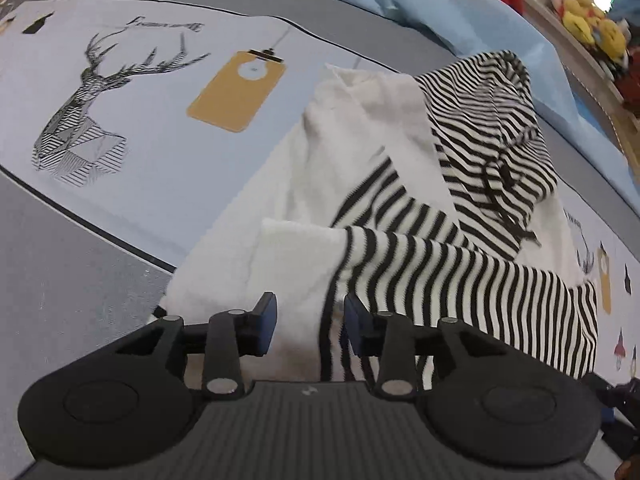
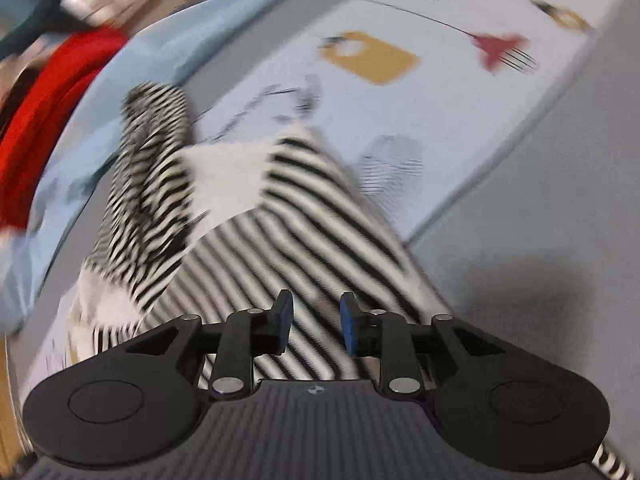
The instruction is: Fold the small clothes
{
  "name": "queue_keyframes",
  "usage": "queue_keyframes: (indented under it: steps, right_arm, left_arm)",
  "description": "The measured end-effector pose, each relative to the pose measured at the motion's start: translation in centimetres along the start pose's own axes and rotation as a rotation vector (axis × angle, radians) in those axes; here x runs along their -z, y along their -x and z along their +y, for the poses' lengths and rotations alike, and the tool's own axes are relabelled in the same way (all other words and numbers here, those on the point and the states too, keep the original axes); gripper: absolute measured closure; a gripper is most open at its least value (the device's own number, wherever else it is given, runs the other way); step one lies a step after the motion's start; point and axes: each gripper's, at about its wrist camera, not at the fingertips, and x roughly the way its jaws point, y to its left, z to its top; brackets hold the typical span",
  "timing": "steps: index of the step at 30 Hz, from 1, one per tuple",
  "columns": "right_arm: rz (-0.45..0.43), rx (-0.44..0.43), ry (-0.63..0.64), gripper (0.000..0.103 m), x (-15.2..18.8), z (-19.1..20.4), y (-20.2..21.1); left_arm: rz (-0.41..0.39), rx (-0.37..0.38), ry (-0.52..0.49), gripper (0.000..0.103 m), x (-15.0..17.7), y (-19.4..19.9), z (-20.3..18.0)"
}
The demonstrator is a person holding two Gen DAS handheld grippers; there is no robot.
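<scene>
A small hooded garment point(image 1: 400, 184), white with black-and-white striped hood and sleeves, lies on a printed light-blue cloth point(image 1: 160, 128). A striped sleeve point(image 1: 472, 280) is folded across its white body. My left gripper point(image 1: 310, 314) is open just above the garment's near edge, with nothing between its blue pads. In the right wrist view, which is blurred by motion, my right gripper point(image 2: 314, 320) is open above the striped fabric point(image 2: 300, 220); the striped hood point(image 2: 152, 152) lies farther off to the left.
The cloth carries a deer print point(image 1: 84, 112) and a tan tag print point(image 1: 236, 92). Grey table surface point(image 1: 60, 280) shows at the near left. A red object point(image 2: 44, 100) and pale blue fabric lie at the far edge. Yellow plush toys point(image 1: 592, 28) sit on a shelf.
</scene>
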Motion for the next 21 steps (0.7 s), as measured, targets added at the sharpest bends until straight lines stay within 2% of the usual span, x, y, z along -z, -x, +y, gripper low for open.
queue_keyframes:
  steps: [2, 4, 7, 10, 13, 18, 21]
  right_arm:
    - [0.007, -0.003, 0.098, 0.073, 0.4, 1.4, 0.0]
    - [0.03, -0.019, 0.144, 0.068, 0.8, 2.1, -0.2]
    - [0.113, -0.046, 0.095, 0.068, 1.1, 1.6, -1.2]
    - [0.176, -0.019, 0.035, 0.068, 1.5, 0.3, -2.3]
    - [0.168, -0.003, 0.023, 0.068, 1.6, 0.0, -2.3]
    - [0.118, -0.005, 0.084, 0.068, 1.3, 0.9, -1.6]
    - [0.133, -0.002, 0.079, 0.068, 1.2, 0.4, -1.8]
  left_arm:
    - [-0.003, 0.004, -0.012, 0.062, 0.1, 0.1, -0.3]
    - [-0.007, 0.004, -0.025, 0.062, 0.2, 0.1, -0.7]
    - [-0.003, 0.011, -0.027, 0.062, 0.2, 0.1, -0.8]
    - [-0.003, 0.01, -0.03, 0.062, 0.3, 0.1, -0.9]
    - [-0.005, 0.01, -0.037, 0.062, 0.4, 0.1, -1.1]
    - [-0.005, 0.01, -0.049, 0.062, 0.5, 0.1, -1.4]
    - [-0.002, 0.01, -0.053, 0.062, 0.6, 0.0, -1.6]
